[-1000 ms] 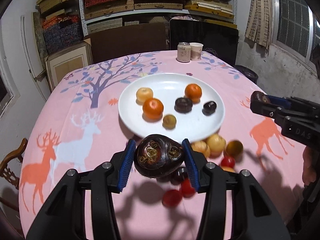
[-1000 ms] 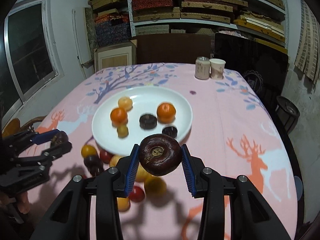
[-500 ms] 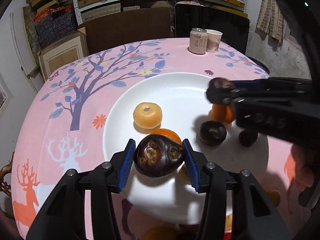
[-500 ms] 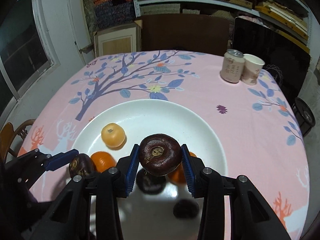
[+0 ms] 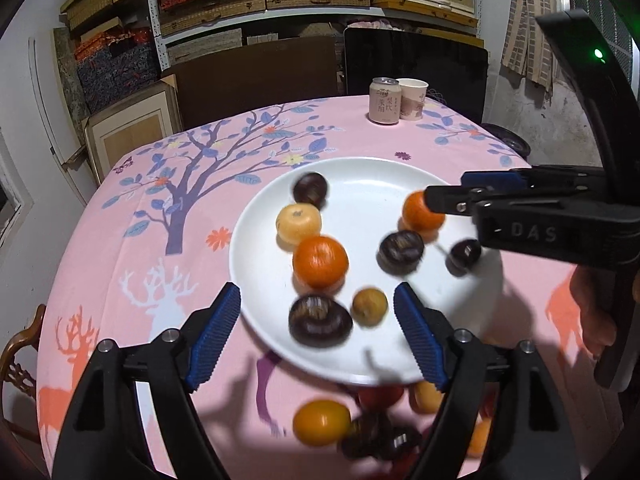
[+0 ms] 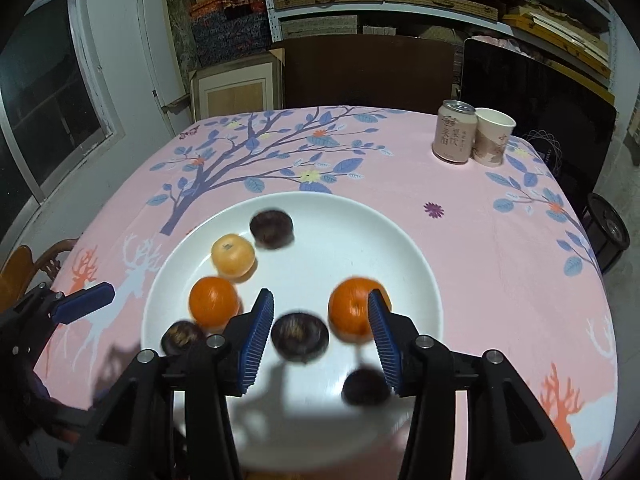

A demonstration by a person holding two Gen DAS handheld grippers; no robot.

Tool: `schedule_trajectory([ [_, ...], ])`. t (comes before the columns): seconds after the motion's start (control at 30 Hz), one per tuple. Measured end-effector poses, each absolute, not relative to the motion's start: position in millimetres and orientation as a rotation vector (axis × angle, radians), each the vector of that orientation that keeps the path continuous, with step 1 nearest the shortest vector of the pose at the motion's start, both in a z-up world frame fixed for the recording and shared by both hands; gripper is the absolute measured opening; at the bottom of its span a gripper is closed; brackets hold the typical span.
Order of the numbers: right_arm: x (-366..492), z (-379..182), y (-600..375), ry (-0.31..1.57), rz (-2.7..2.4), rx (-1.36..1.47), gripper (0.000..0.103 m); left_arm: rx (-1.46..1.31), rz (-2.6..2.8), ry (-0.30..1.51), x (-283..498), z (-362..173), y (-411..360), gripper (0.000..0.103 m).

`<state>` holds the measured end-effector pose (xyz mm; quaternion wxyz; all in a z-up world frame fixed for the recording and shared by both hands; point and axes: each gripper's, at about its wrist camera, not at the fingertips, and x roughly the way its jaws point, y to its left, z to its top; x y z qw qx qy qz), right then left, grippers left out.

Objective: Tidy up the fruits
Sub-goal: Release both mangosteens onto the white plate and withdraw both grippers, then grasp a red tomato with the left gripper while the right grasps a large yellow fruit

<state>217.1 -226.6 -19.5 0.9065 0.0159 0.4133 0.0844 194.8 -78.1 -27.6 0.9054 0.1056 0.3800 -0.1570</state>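
A white plate [image 5: 360,176] [image 6: 400,240] on the pink tablecloth holds several fruits: two oranges [image 5: 320,262] [image 5: 420,212], a pale yellow fruit [image 5: 298,222], a small yellow-brown fruit [image 5: 369,306] and several dark purple fruits. One dark fruit [image 5: 320,320] lies at the plate's near edge, between my left gripper's open fingers. Another dark fruit [image 5: 310,190] [image 6: 272,228] lies at the plate's far left. My left gripper [image 5: 318,336] is open and empty. My right gripper [image 6: 320,344] is open and empty above a dark fruit [image 6: 300,336].
Loose fruits lie on the cloth in front of the plate, among them a yellow-orange one [image 5: 320,422] and dark ones [image 5: 376,436]. A drink can [image 5: 384,100] [image 6: 454,136] and a paper cup [image 5: 412,98] [image 6: 492,136] stand at the table's far side. A wooden chair [image 5: 16,352] is at the left.
Both grippers have opened and let go of their dark fruits onto the plate. The plate now holds two more dark fruits, and both grippers have drawn back a little.
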Motion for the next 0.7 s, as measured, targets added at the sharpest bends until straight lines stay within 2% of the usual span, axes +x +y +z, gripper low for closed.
schedule_trajectory([
  [0.4,64,-57,-213,0.867,0.171,-0.010,0.050,0.234,-0.342,0.833,76,-58,-47,0.087],
  [0.7,40,-67,-185,0.855,0.212,-0.048,0.050,0.247,-0.296,0.859,52,-81,-40,0.087],
])
